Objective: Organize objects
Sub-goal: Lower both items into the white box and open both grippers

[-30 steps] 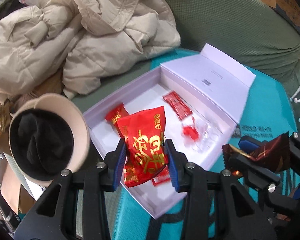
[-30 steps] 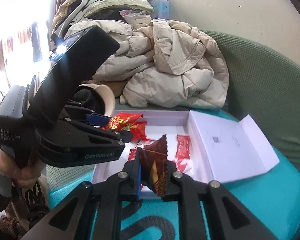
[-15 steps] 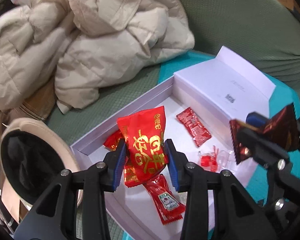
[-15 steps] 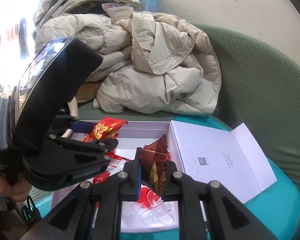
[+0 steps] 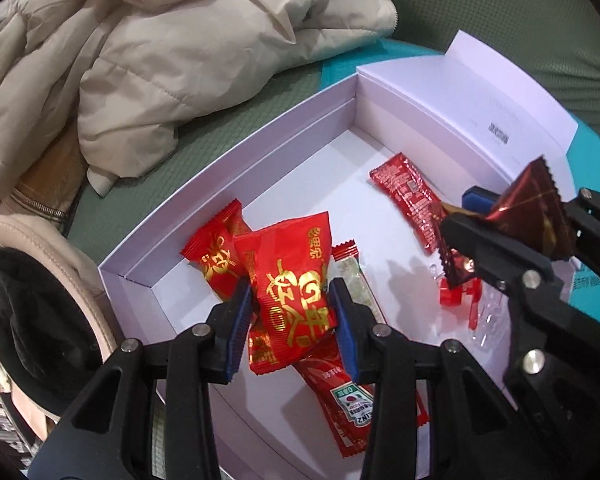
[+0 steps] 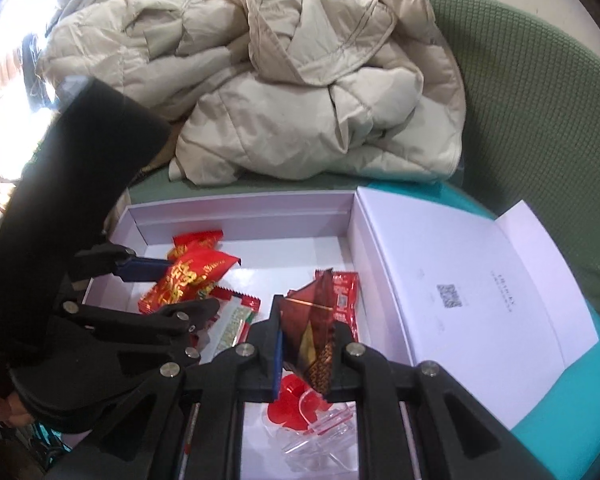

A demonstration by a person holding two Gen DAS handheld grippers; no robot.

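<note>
My left gripper (image 5: 290, 312) is shut on a red snack packet with gold lettering (image 5: 296, 284), held just above the floor of the open white box (image 5: 236, 152). My right gripper (image 6: 306, 340) is shut on a dark red triangular foil packet (image 6: 312, 328), also over the box; it shows in the left wrist view as well, the foil packet (image 5: 536, 216) at the right. In the box lie another red and gold packet (image 5: 216, 256), red ketchup sachets (image 5: 410, 200), a green-white sachet (image 6: 236, 324) and a clear plastic piece with red parts (image 6: 300, 408).
The box's lid (image 6: 480, 288) lies open to the right on a teal cushion (image 6: 560, 420). A heap of beige padded jackets (image 6: 300, 92) lies behind the box on the green sofa (image 6: 540, 120). A beige hat with dark lining (image 5: 32, 312) sits left of the box.
Both grippers have come down and forward over the box with their packets still held. The box now fills more of each view, and the ketchup sachets at its near end have come into sight.
</note>
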